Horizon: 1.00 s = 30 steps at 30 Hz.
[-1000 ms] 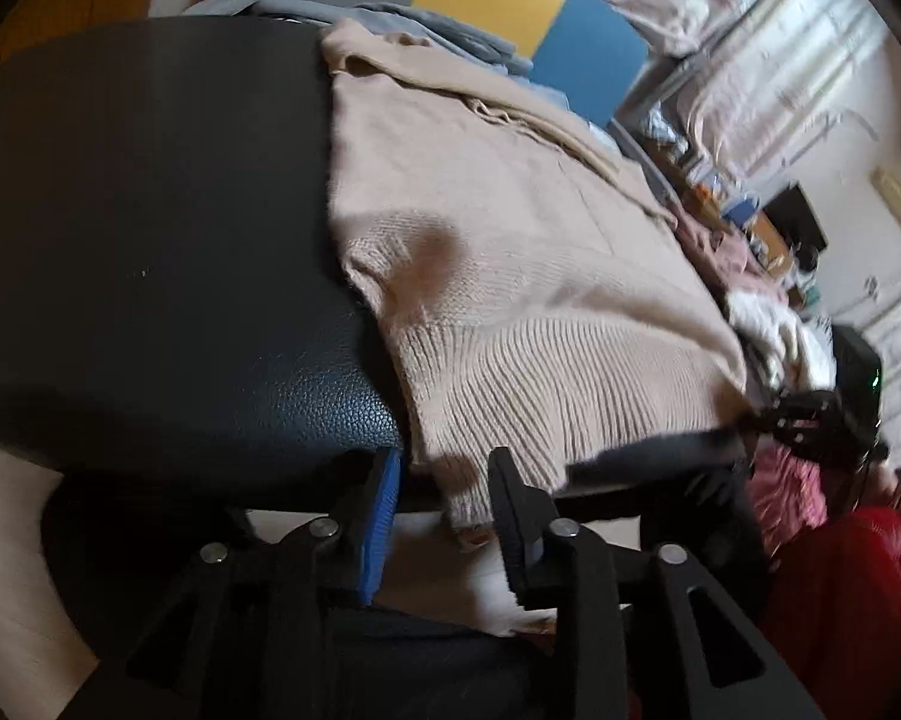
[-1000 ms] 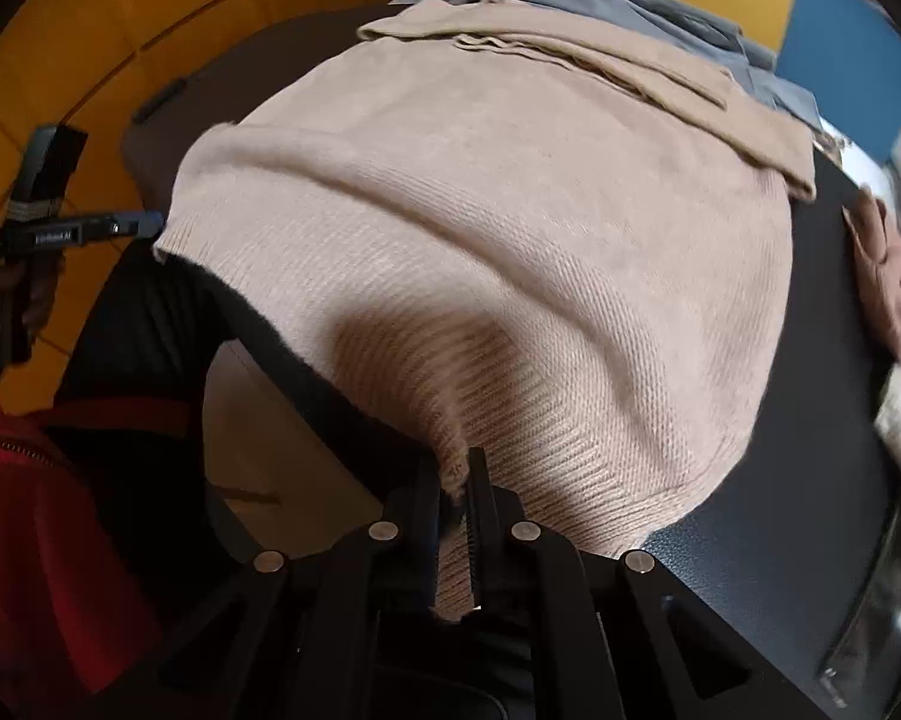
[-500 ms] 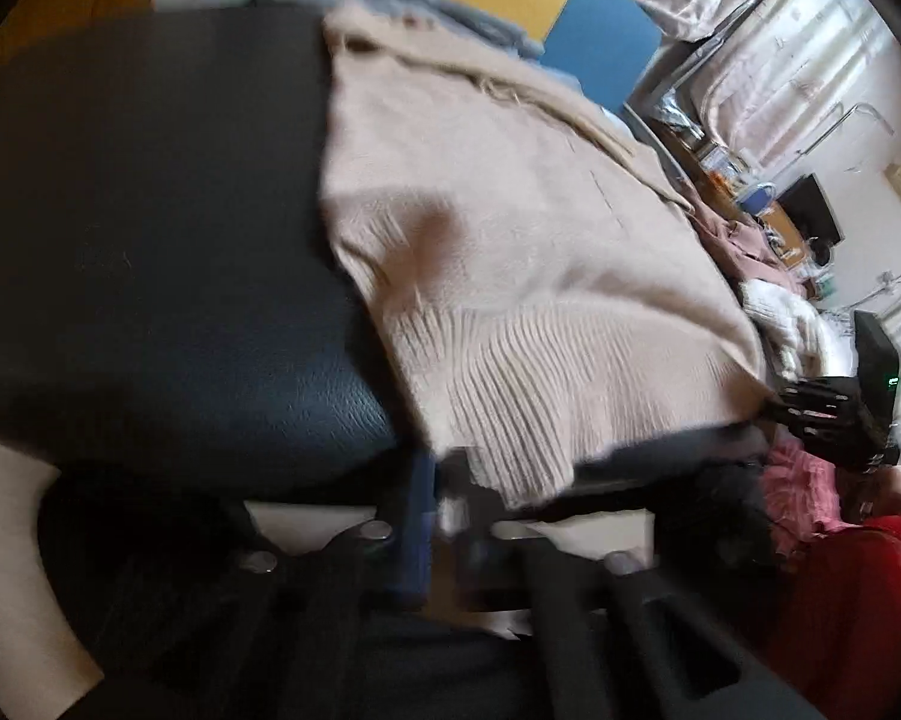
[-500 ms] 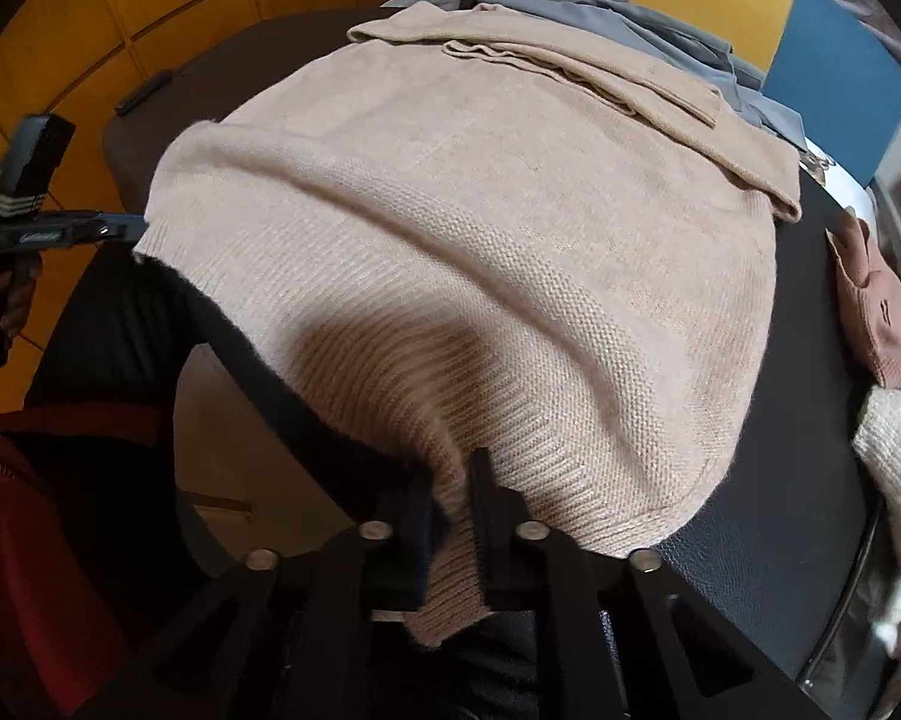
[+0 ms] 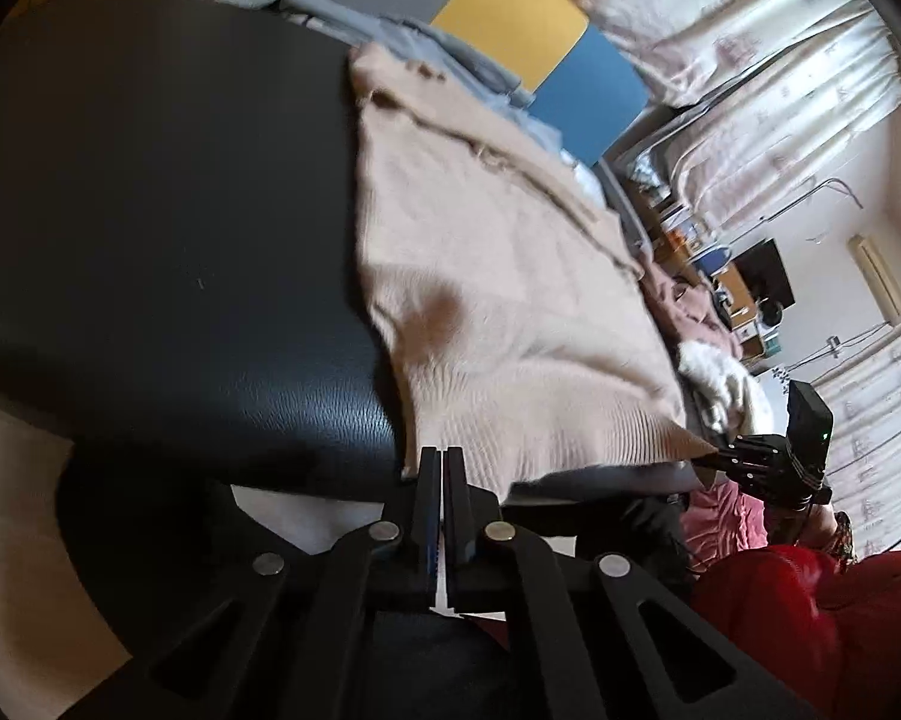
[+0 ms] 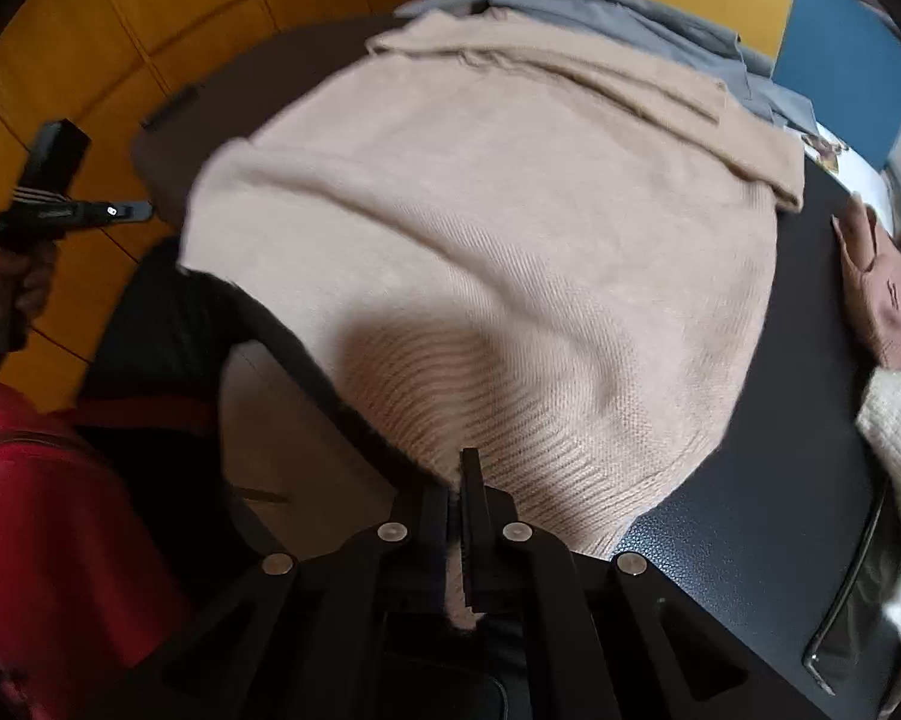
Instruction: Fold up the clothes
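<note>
A beige knit sweater (image 5: 498, 276) lies spread on a black leather table (image 5: 150, 210), ribbed hem toward me. My left gripper (image 5: 441, 462) is shut on the hem's left corner at the table's near edge. My right gripper (image 6: 459, 480) is shut on the hem's other corner; the sweater (image 6: 510, 228) fills that view. The right gripper also shows in the left wrist view (image 5: 744, 465), pinching the stretched hem corner. The left gripper shows at far left of the right wrist view (image 6: 132, 211).
Grey-blue clothes (image 6: 630, 18) lie beyond the sweater at the table's far side. A pink garment (image 6: 882, 300) and a white knit (image 6: 900, 432) lie to the right on the table (image 6: 750, 540). Yellow and blue panels (image 5: 510, 30) stand behind. My red sleeve (image 6: 42, 540) is low left.
My left gripper has closed from open onto the hem's left corner. The hem is now pulled taut between both grippers. The right gripper stays shut on its corner.
</note>
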Tool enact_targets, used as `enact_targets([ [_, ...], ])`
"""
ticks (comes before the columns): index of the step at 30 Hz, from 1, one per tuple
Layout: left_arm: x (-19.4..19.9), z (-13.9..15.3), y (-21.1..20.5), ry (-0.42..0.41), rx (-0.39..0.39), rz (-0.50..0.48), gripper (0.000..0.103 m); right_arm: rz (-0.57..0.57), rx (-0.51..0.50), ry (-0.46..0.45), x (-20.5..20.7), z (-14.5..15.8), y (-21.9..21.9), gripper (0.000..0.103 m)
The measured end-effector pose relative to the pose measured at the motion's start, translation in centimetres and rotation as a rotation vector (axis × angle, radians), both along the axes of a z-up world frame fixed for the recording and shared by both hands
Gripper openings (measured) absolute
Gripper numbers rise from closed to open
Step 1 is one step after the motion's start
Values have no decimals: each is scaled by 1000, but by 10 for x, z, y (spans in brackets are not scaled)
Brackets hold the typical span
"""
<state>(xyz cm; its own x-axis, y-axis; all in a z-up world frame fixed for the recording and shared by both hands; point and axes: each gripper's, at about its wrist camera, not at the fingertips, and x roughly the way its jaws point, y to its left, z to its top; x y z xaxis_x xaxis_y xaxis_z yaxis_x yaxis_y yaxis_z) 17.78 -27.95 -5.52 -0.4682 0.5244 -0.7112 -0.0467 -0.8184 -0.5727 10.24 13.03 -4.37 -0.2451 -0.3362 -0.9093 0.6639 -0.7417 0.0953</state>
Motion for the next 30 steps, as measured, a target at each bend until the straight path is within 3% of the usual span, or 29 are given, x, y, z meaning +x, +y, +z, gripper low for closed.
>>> enact_targets([
  [2, -2, -4, 2, -13, -14, -7, 3, 0, 10, 21, 0, 4, 2, 3],
  [3, -4, -10, 6, -30, -12, -14, 16, -12, 21, 13, -3, -1, 4, 3],
  [4, -8, -21, 12, -64, -30, -30, 21, -24, 33, 2, -7, -7, 5, 3],
  [7, -18, -46, 37, -132, -126, -69, 26, -56, 38, -43, -11, -25, 9, 3],
  [8, -20, -49, 42, -135, -129, -77, 33, -58, 33, -46, -10, -26, 9, 3],
  [11, -20, -50, 47, -127, -72, -88, 69, -62, 18, -45, -8, -26, 10, 3],
  [12, -21, -50, 48, -126, -57, -85, 75, -64, 13, -43, -8, -25, 10, 3],
  [17, -22, -49, 50, -139, -31, -64, 70, -64, 9, -40, -10, -24, 7, 3],
  [19, -22, -51, 48, -163, -78, -46, 44, -60, 12, -35, -9, -23, 5, 3],
  [20, -21, -53, 45, -184, -89, -47, 3, -57, 14, -34, -10, -23, 6, 3],
  [23, -13, -48, 33, -177, 11, -71, 1, -51, 20, -27, -9, -19, 7, 3],
  [27, -8, -26, 26, -137, 46, -90, 1, -35, 14, -4, -8, -4, 7, 3],
  [30, -14, -26, 33, -137, 32, -116, 4, -29, 13, 6, -10, 0, 7, 3],
])
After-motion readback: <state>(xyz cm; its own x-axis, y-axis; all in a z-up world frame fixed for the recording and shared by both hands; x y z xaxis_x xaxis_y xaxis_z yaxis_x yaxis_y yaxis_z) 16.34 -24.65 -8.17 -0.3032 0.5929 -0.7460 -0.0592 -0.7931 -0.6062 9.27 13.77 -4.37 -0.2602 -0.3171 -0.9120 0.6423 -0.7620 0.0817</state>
